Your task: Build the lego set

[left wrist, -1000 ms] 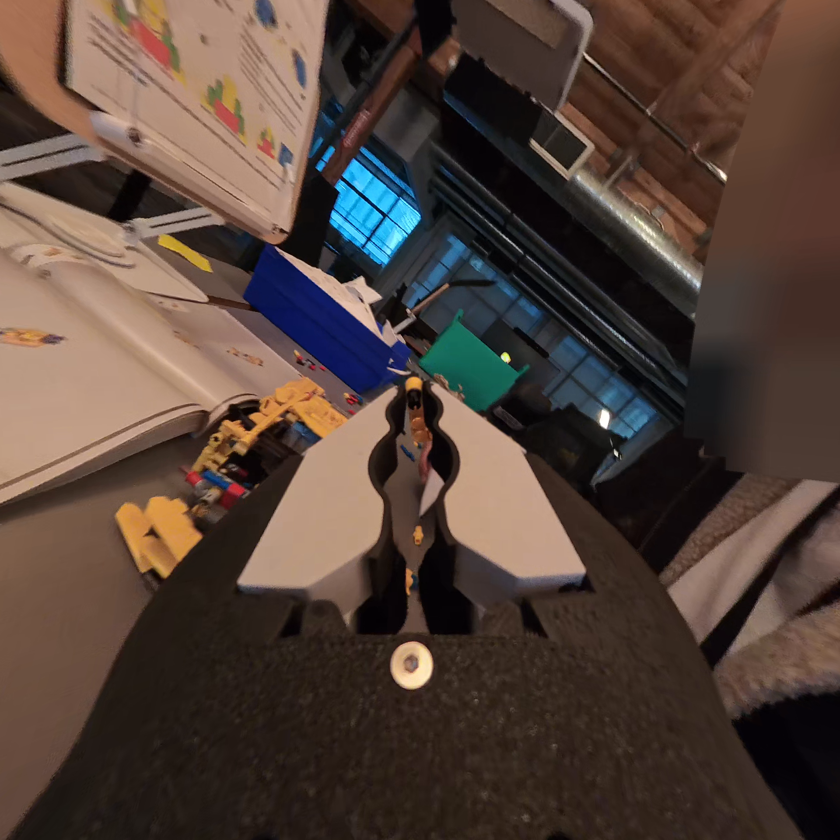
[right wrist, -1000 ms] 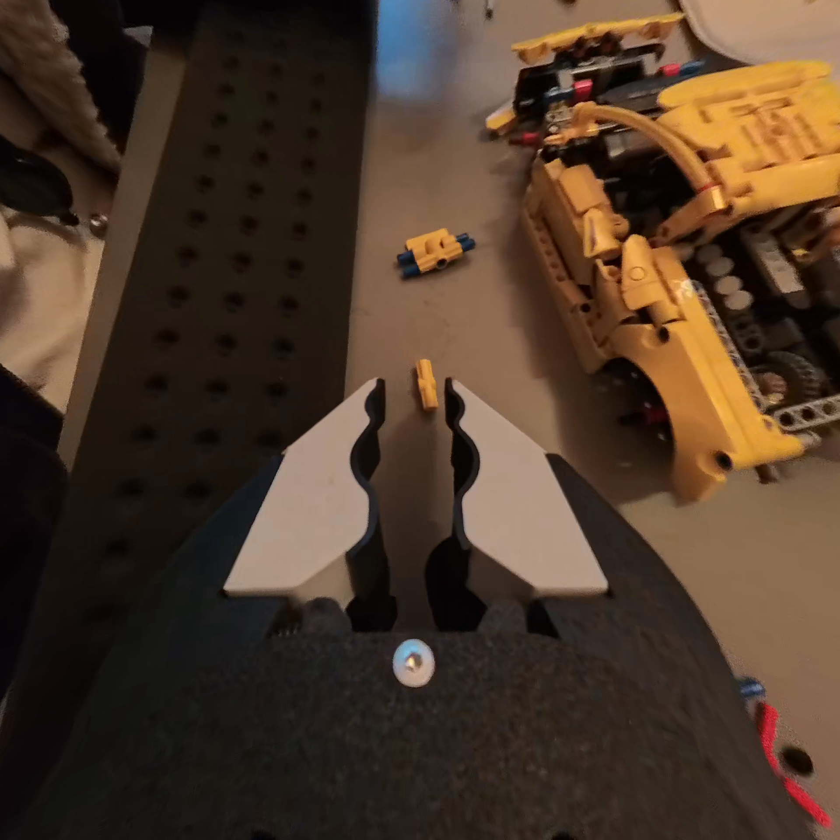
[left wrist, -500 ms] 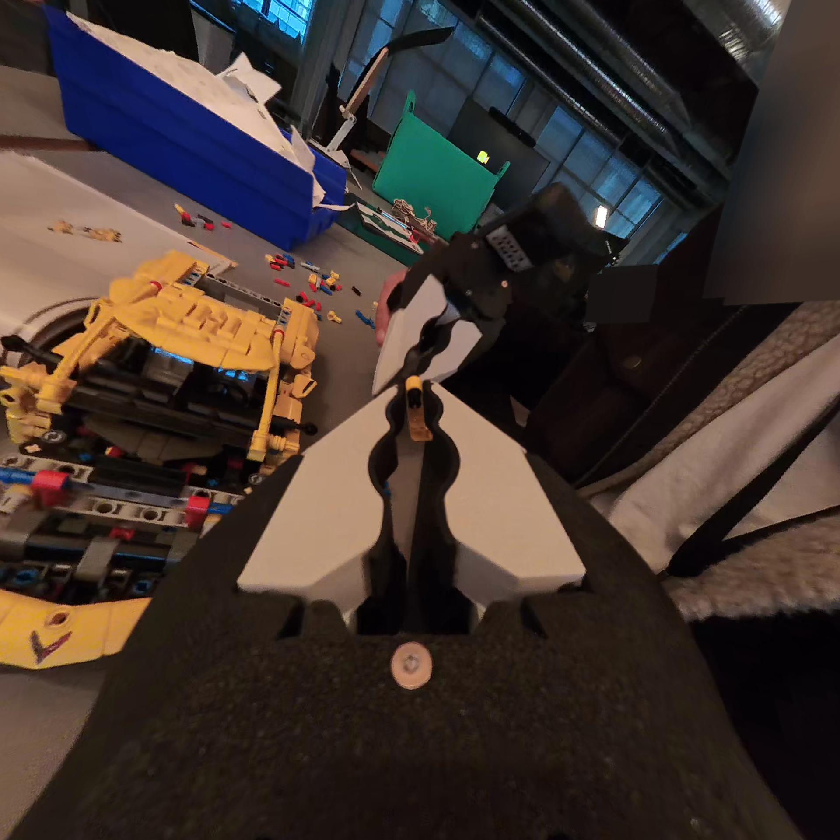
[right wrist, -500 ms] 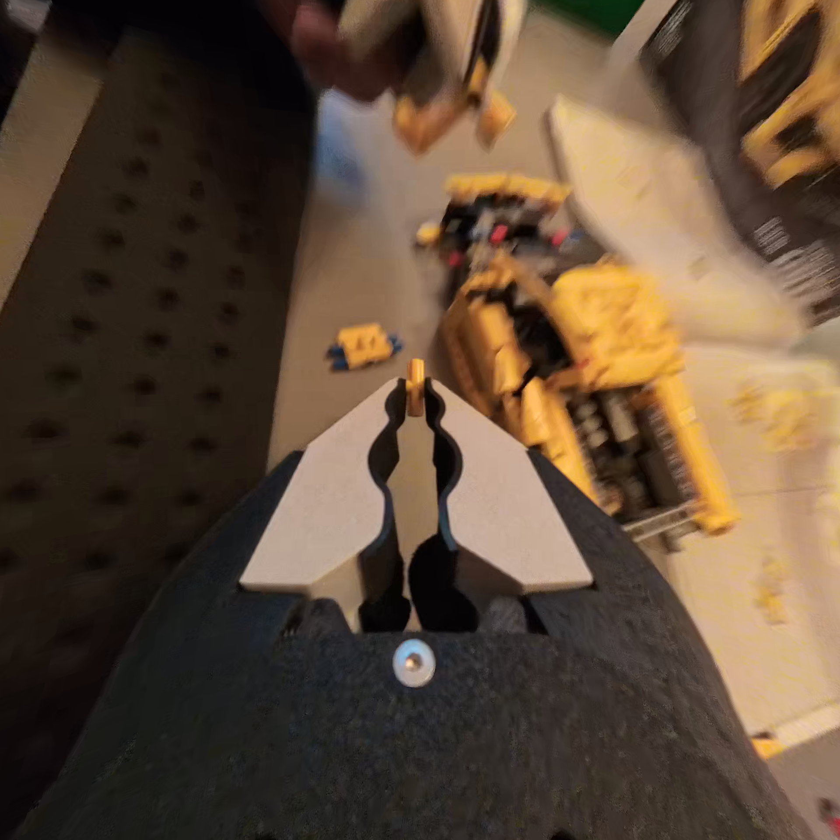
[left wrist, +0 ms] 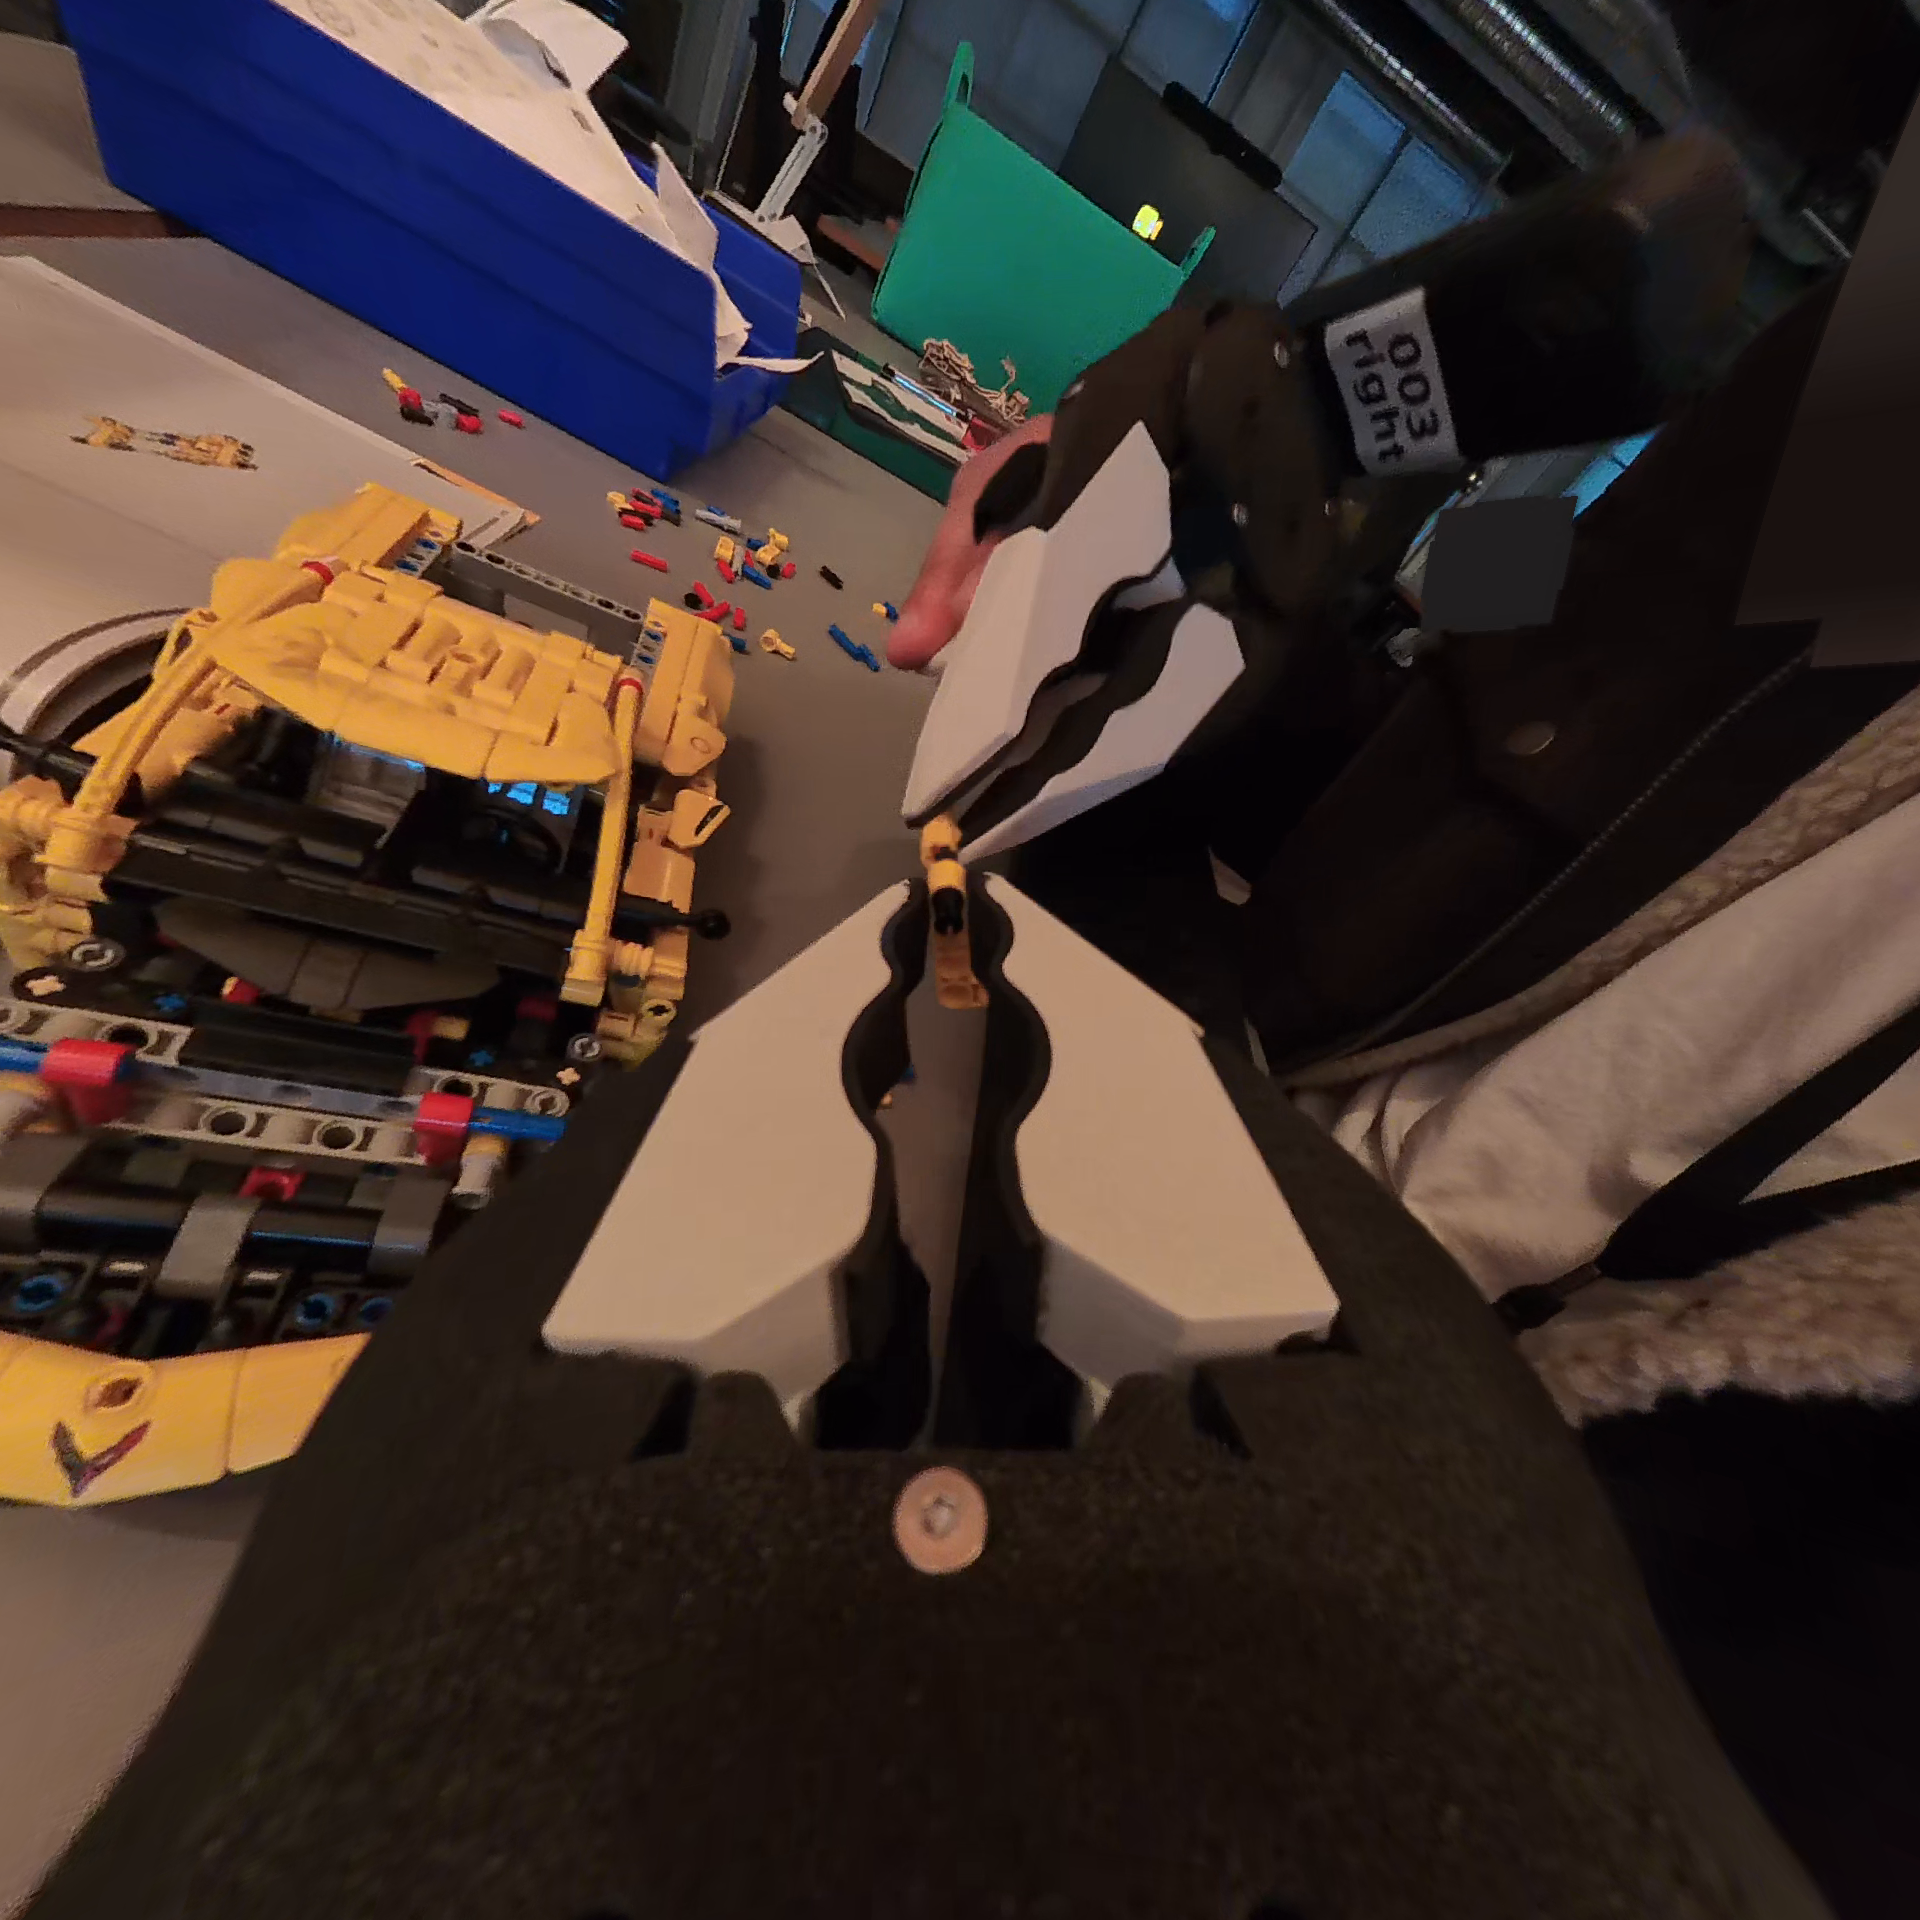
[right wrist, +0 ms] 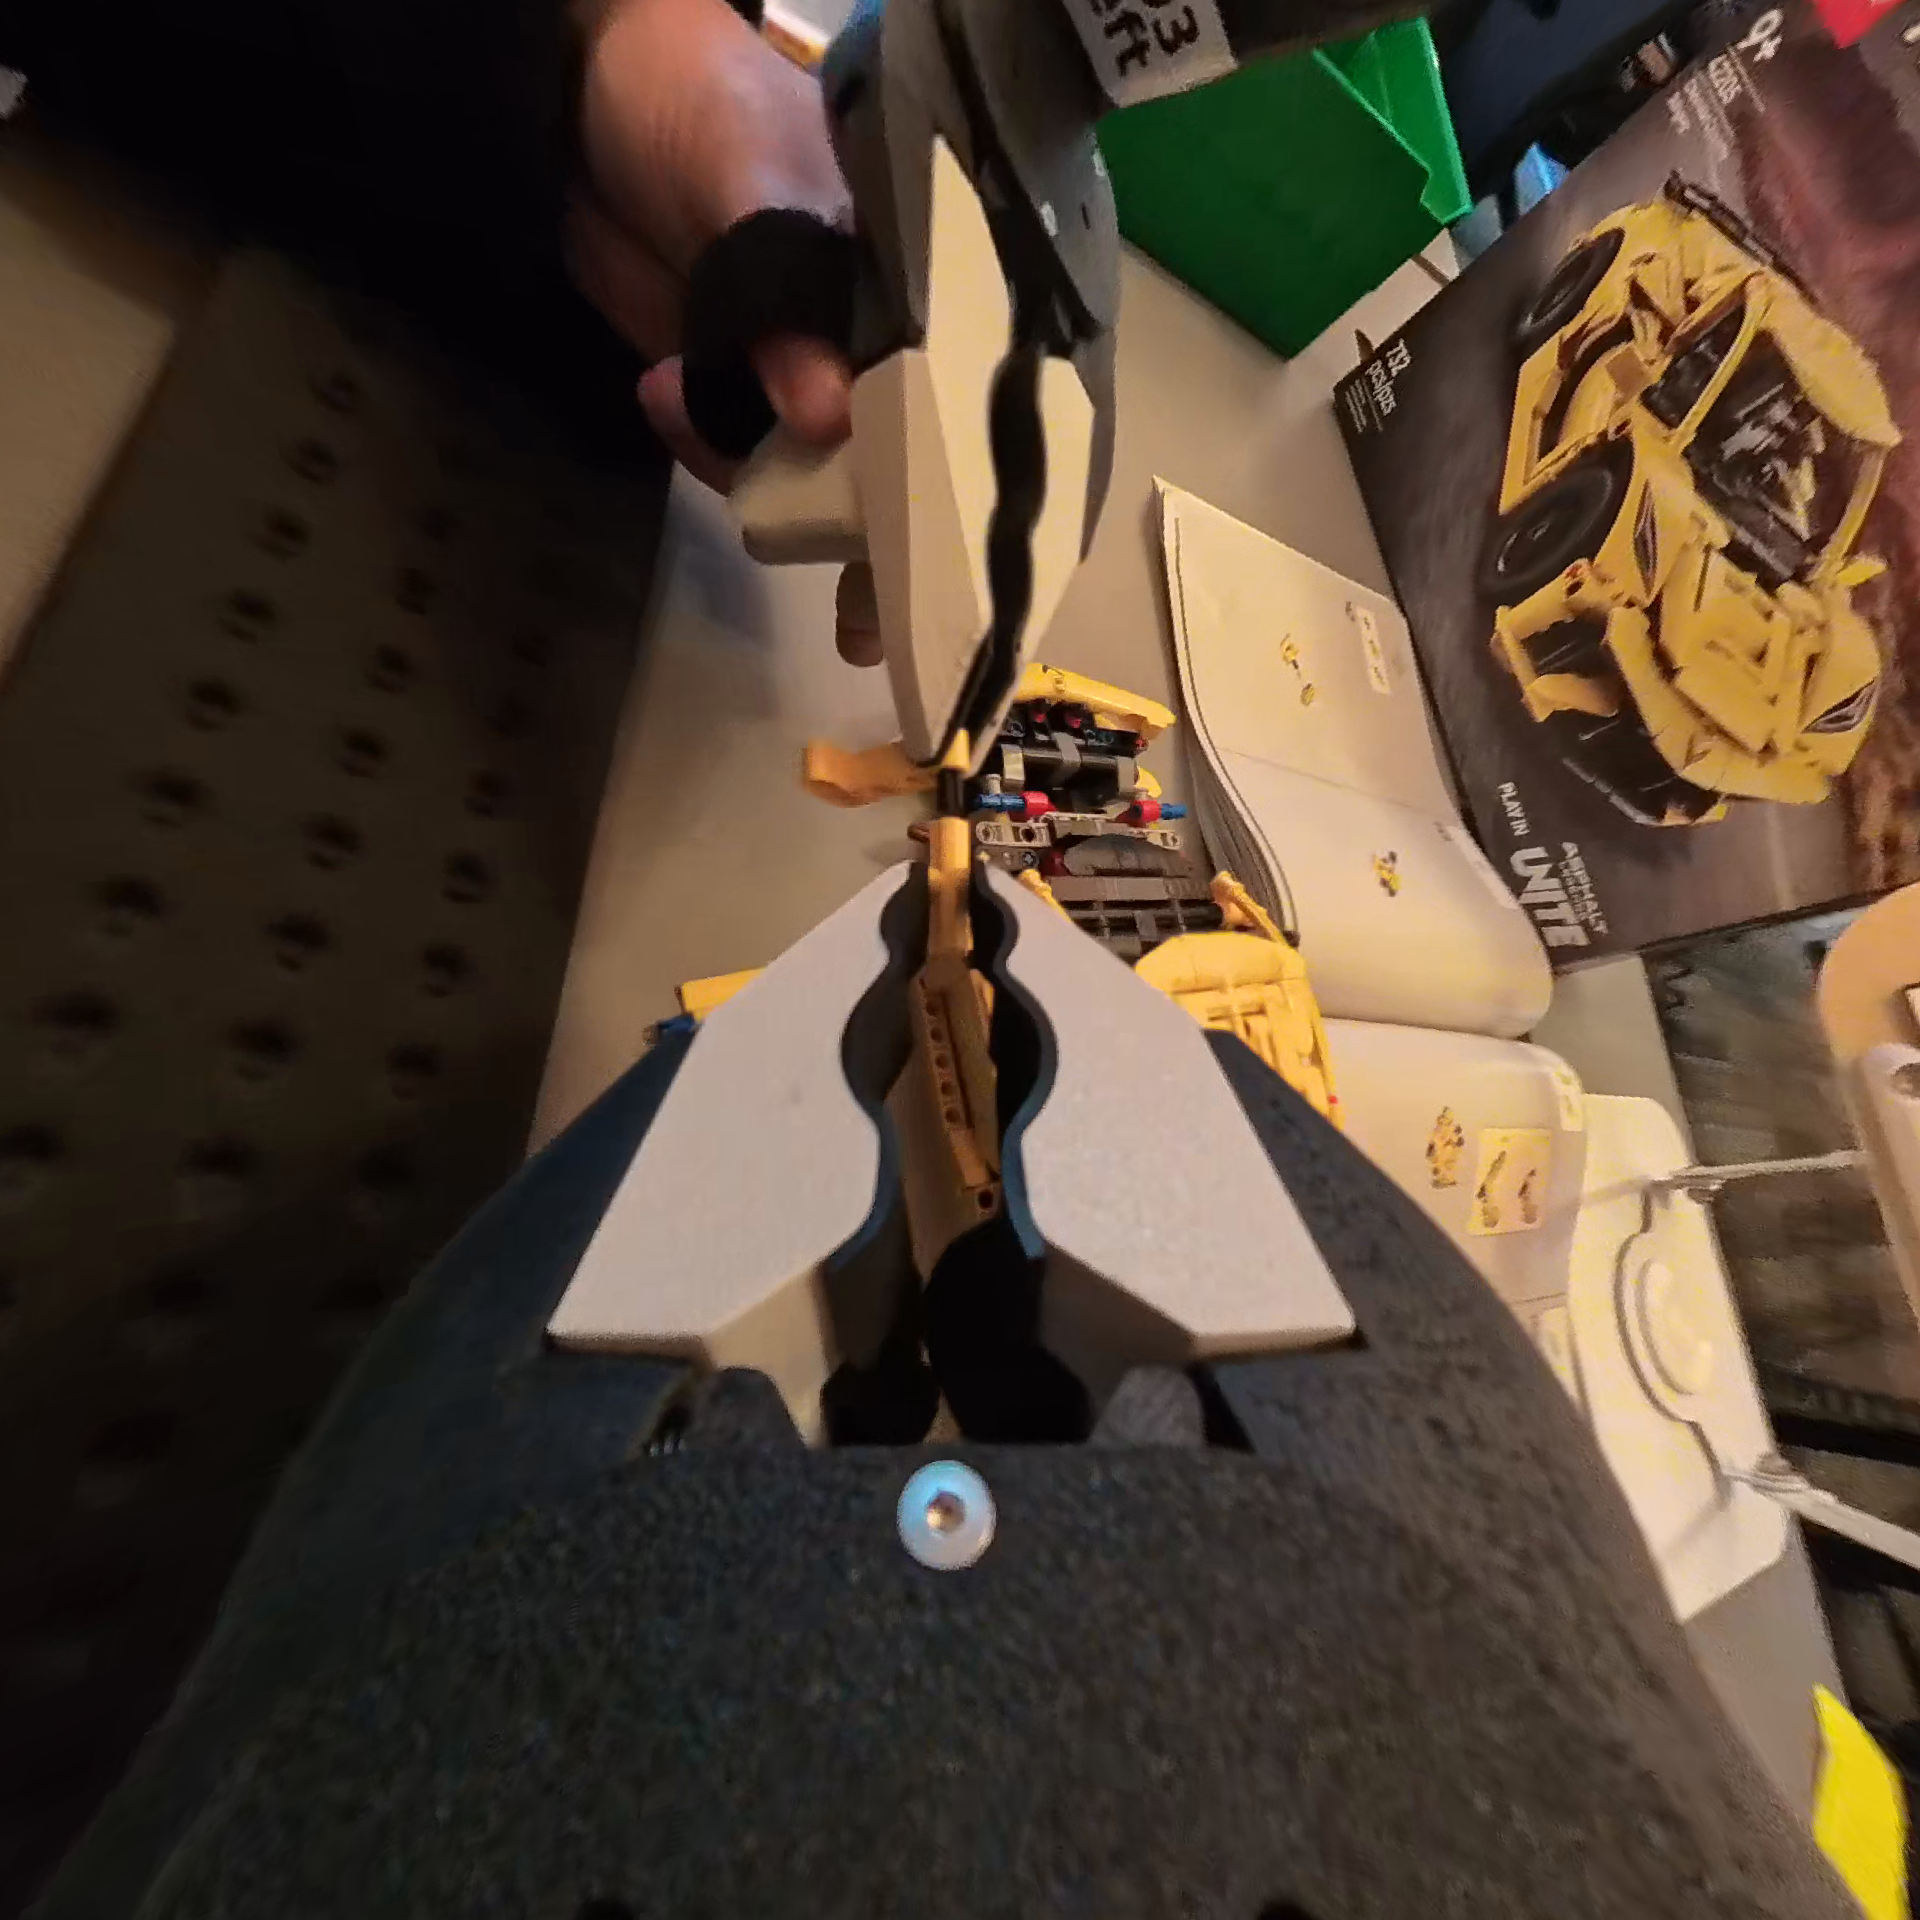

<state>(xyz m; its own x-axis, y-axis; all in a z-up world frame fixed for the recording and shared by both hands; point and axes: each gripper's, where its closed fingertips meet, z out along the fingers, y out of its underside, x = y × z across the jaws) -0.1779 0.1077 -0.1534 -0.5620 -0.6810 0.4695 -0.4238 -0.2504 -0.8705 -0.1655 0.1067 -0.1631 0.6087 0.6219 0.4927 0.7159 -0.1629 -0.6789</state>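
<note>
My left gripper is shut on a small yellow piece with a black pin. My right gripper comes in from the upper right, shut on a small yellow connector. The two pieces meet tip to tip in the air. In the right wrist view my right gripper holds the connector, and the left gripper points down at it with the black pin between them. The half-built yellow car lies on the table to the left, and it also shows in the right wrist view.
Loose small pieces are scattered behind the car, in front of a blue bin and a green bin. An open instruction booklet and the set's box lie right of the car. A dark perforated board lies left. Left and right tips are no more than a few centimetres apart.
My right gripper closed on the small yellow connector on the table and lifted it. My left gripper swung down from facing the room. The two grippers have come together tip to tip.
</note>
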